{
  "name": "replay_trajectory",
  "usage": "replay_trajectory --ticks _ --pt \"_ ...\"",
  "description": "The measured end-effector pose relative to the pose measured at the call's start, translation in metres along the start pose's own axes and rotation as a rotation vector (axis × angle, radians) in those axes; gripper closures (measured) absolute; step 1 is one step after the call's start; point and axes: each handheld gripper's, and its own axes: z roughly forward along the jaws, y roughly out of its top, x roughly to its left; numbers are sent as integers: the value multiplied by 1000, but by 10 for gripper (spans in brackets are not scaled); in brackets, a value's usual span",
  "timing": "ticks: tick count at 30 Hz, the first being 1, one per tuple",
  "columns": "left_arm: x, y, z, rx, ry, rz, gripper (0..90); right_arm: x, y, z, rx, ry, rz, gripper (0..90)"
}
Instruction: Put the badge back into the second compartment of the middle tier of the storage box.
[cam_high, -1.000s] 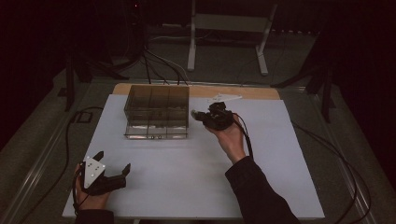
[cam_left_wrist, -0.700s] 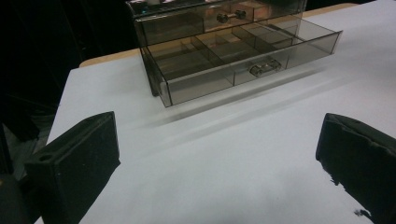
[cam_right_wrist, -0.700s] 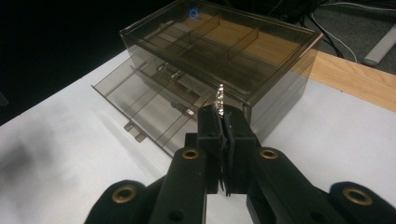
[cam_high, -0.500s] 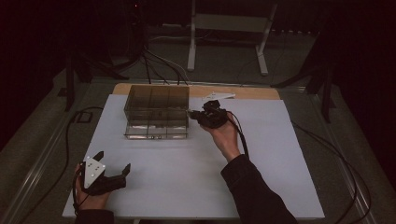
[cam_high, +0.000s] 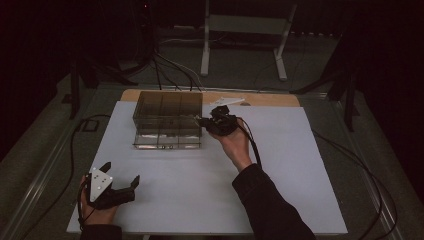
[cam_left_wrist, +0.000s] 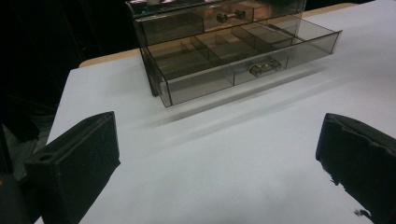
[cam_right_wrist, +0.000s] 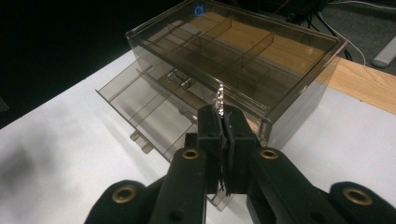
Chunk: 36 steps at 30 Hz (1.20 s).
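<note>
Right tongs (cam_right_wrist: 224, 122) clenched on a small glittering chain (cam_right_wrist: 218, 99) over the organizer (cam_high: 167, 106) with its open drawer (cam_left_wrist: 243, 63), presumably for stowing; left tongs (cam_high: 121, 189) released at seven o'clock.

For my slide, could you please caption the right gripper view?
Right gripper pinching a small glittering piece beside the smoky drawer organizer.

Smoky plastic, matt white sheet, bare wood

My drawer box (cam_right_wrist: 243, 60) is clear, smoke-tinted plastic — glossy, smooth, with shiny metal handles (cam_left_wrist: 262, 68). It sits on a matt white sheet (cam_high: 200, 195) over a wooden board (cam_right_wrist: 369, 86). My right gripper (cam_right_wrist: 223, 122) is matt black plastic with brass-coloured rivets — pinching a glittering metal chain (cam_right_wrist: 218, 99).
</note>
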Motion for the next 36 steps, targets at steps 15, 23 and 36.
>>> replay_trajectory --ticks 15,23,36 --pt "1 0 0 -2 0 -3 4 7 6 15 9 19 -13 875" --pt "1 0 0 -1 -1 0 4 11 8 25 19 32 -8 875" --pt "1 -1 -1 -6 2 -5 4 17 12 34 16 61 7 875"
